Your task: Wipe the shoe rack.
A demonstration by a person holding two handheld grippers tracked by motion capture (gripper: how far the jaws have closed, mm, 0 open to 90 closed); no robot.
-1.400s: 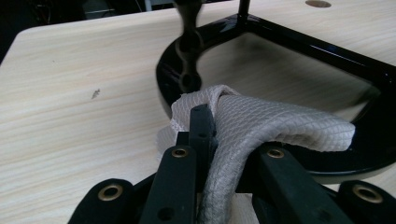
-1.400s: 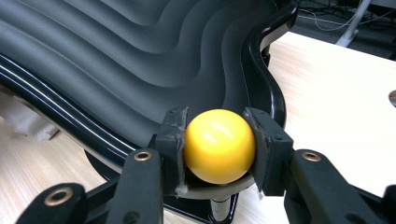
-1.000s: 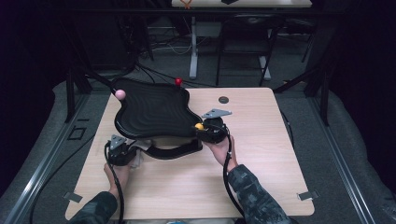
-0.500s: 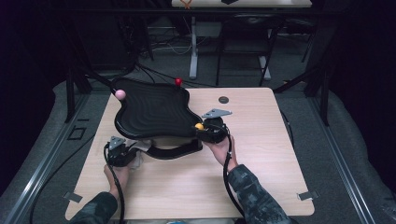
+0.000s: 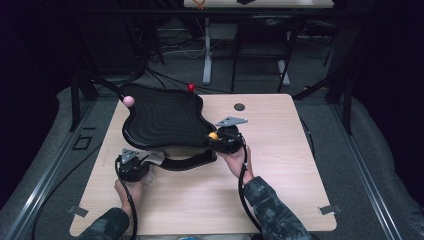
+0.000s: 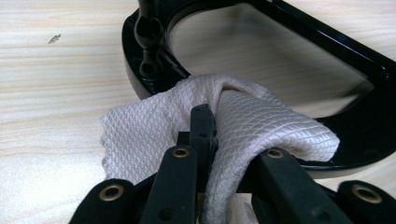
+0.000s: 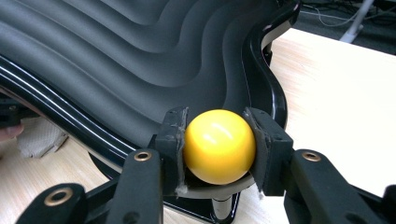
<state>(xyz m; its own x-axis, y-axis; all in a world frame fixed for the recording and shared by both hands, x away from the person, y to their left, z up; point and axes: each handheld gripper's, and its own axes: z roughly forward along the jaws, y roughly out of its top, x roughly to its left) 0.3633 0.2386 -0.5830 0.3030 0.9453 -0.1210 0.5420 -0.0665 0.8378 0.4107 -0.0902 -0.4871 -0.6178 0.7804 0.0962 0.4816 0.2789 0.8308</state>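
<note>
I am holding my left gripper point(image 5: 134, 161) in the lower left of the high view, at the near edge of the wooden table point(image 5: 280, 200). Its jaws are squeezed together on a white cloth point(image 6: 261, 126), which is bunching up over and around them in the middle of the left gripper view. The cloth is lying against the glossy black base frame point(image 6: 149, 70) of the tray stand, touching its curved rim at the upper centre of that view.

I am keeping my right gripper point(image 7: 219, 147) clamped on a yellow ball point(image 7: 219, 145), one pad pressing on each side of it, in the lower centre of the right gripper view. The ball is sitting at the near right corner of the black wavy tray point(image 5: 165, 117); whether it is fixed to that corner as a knob I cannot tell for sure. In the high view the same ball point(image 5: 213, 135) is showing just right of centre, with my right hand point(image 5: 239, 159) below it.

The tray is filling the centre left of the high view, raised above its base. A pink ball point(image 5: 128, 101) is sitting at its upper left corner and a red ball point(image 5: 191, 88) at its upper edge. A small dark disc point(image 5: 239, 106) is lying on the table to the upper right of the tray, well apart from both grippers.
</note>
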